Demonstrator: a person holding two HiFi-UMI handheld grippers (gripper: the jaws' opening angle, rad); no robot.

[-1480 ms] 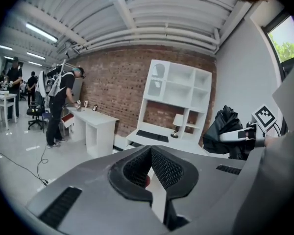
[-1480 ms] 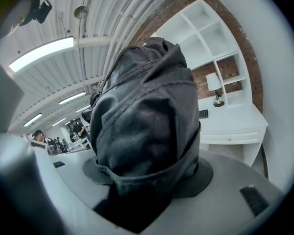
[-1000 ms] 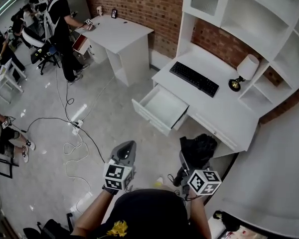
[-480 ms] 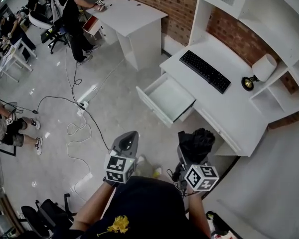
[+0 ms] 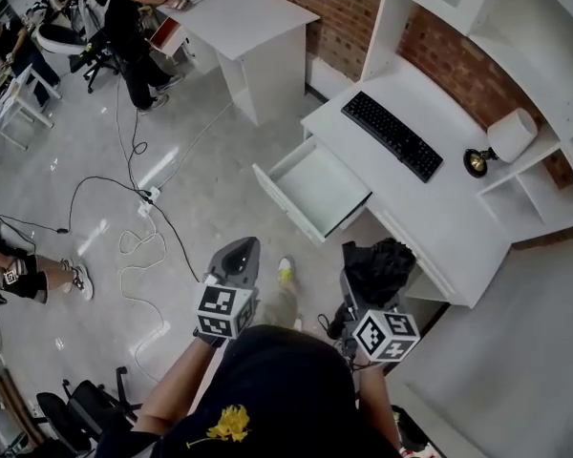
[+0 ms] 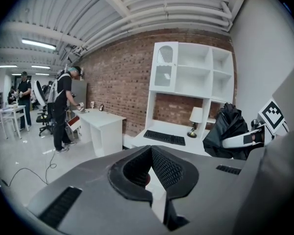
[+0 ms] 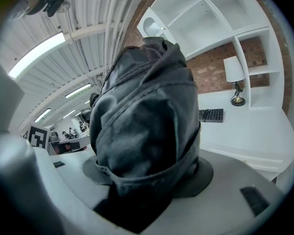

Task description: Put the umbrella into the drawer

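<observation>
Both arms are held forward and level, side by side, the left gripper [image 5: 237,259] with jaws pressed together on nothing, the right gripper [image 5: 361,292] pinching the folded black fabric umbrella [image 5: 382,263], well short of the open white wooden drawer [image 5: 317,185].

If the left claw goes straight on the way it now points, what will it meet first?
Likely the open drawer of the desk; the left claw points toward its front, with nothing between, though depth is unclear.
</observation>
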